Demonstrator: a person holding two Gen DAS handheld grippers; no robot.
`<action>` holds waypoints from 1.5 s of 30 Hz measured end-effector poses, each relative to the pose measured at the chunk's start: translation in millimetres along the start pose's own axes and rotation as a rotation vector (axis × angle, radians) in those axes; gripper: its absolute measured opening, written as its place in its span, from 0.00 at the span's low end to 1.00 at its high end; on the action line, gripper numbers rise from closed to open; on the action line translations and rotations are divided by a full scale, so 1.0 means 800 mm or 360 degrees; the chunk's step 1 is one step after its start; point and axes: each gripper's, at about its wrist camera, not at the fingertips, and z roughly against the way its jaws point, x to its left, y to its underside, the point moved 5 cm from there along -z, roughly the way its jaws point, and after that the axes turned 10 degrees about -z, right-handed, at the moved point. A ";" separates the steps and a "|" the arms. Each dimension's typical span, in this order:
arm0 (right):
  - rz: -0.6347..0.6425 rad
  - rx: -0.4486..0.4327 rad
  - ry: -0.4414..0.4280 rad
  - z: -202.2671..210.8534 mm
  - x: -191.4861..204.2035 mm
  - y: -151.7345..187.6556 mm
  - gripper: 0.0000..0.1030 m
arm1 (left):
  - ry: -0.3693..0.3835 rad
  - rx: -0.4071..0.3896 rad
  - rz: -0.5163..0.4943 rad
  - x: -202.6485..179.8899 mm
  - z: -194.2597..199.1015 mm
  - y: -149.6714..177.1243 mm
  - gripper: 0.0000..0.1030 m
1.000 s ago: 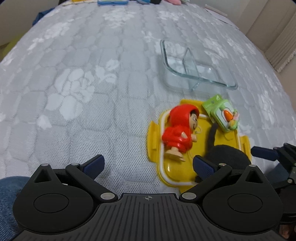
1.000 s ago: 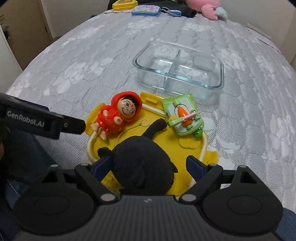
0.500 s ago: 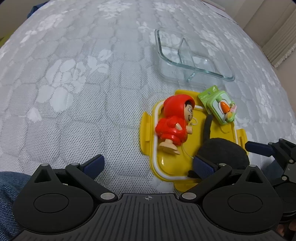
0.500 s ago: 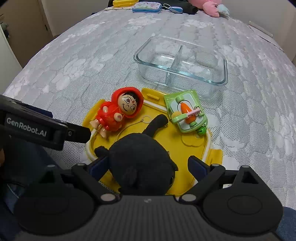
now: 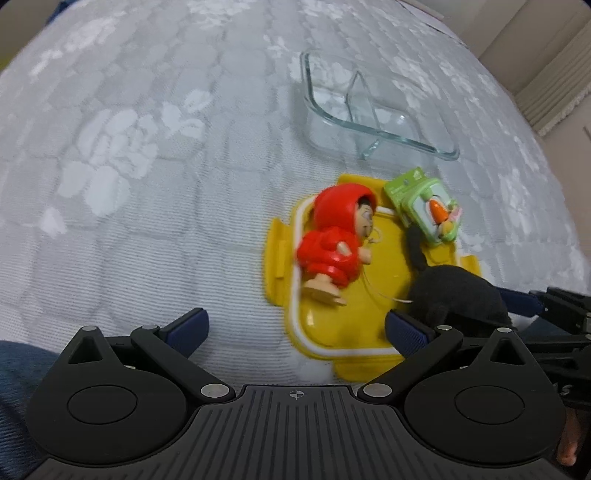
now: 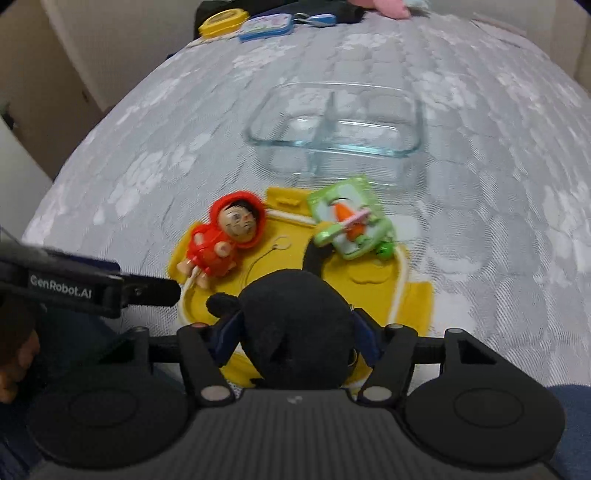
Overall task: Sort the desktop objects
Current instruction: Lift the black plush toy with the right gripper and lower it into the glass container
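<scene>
A yellow lid (image 5: 343, 332) (image 6: 413, 295) lies on the grey cloth. On it lie a red hooded doll (image 5: 336, 240) (image 6: 225, 236), a green carrot toy (image 5: 428, 206) (image 6: 351, 221) and a black plush toy (image 5: 458, 291) (image 6: 295, 328). My right gripper (image 6: 295, 332) is shut on the black plush toy, one finger on each side. My left gripper (image 5: 295, 328) is open and empty, just short of the lid's near edge, with the doll ahead of it. A clear glass two-compartment dish (image 5: 365, 110) (image 6: 336, 129) stands beyond the lid.
Small items, a yellow case (image 6: 221, 22) and a blue-rimmed case (image 6: 266, 26), lie at the far edge of the cloth. A wall and curtain (image 5: 546, 74) rise at the right. My left gripper's arm (image 6: 85, 284) crosses the right wrist view at the left.
My right gripper has closed its fingers onto the black plush toy. My left gripper has moved closer to the yellow lid and stays open.
</scene>
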 end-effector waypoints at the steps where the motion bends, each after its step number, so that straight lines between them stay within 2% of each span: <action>1: -0.0042 -0.0005 -0.0016 0.006 -0.008 -0.004 0.64 | 0.0018 0.0001 0.0010 -0.002 -0.003 -0.003 1.00; 7: -0.0230 -0.0098 -0.0038 0.045 -0.048 -0.040 0.64 | -0.0098 -0.0098 -0.0120 -0.027 -0.014 -0.032 1.00; 12: -0.0328 -0.0197 -0.0094 0.068 -0.059 -0.082 0.64 | -0.0083 -0.0178 -0.0215 -0.040 -0.023 -0.039 1.00; 15: -0.0372 -0.0296 -0.0112 0.074 -0.059 -0.116 0.64 | -0.0134 -0.0190 -0.0273 -0.039 -0.031 -0.036 1.00; 18: -0.0444 -0.0386 -0.0107 0.064 -0.061 -0.153 0.64 | -0.0099 -0.0191 -0.0285 -0.041 -0.034 -0.037 1.00; 23: -0.0513 -0.0397 -0.0047 0.016 -0.059 -0.200 0.64 | -0.0111 -0.0162 -0.0322 -0.044 -0.043 -0.037 1.00; 28: -0.0522 -0.0454 -0.0009 -0.017 -0.051 -0.224 0.64 | -0.0085 -0.0148 -0.0322 -0.044 -0.046 -0.037 1.00; 31: -0.0566 -0.0524 -0.0030 -0.022 -0.052 -0.231 0.64 | -0.0083 -0.0087 -0.0273 -0.038 -0.056 -0.037 1.00; 33: -0.0602 -0.0546 -0.0060 -0.024 -0.054 -0.234 0.65 | -0.0037 -0.0090 -0.0227 -0.034 -0.056 -0.037 1.00; 34: -0.0597 -0.0519 -0.0063 -0.028 -0.054 -0.234 0.66 | -0.0021 -0.0100 -0.0211 -0.033 -0.055 -0.037 1.00; 36: -0.0544 -0.0445 0.0028 -0.039 -0.051 -0.232 0.66 | -0.0005 -0.0108 -0.0198 -0.032 -0.055 -0.037 1.00; 37: -0.0511 -0.0460 0.0053 -0.043 -0.051 -0.231 0.62 | -0.0005 -0.0103 -0.0199 -0.032 -0.057 -0.037 1.00; 38: -0.0479 -0.0476 0.0078 -0.047 -0.050 -0.229 0.54 | -0.0007 -0.0102 -0.0203 -0.033 -0.057 -0.037 1.00; 41: -0.0510 -0.0456 0.0026 -0.055 -0.049 -0.230 0.40 | -0.0010 -0.0111 -0.0207 -0.033 -0.057 -0.037 1.00; 44: -0.0451 -0.0424 0.0026 -0.058 -0.037 -0.233 0.40 | 0.0000 -0.0102 -0.0190 -0.031 -0.058 -0.038 1.00; 45: -0.0431 -0.0414 0.0027 -0.059 -0.033 -0.235 0.44 | 0.0001 -0.0102 -0.0185 -0.030 -0.058 -0.038 1.00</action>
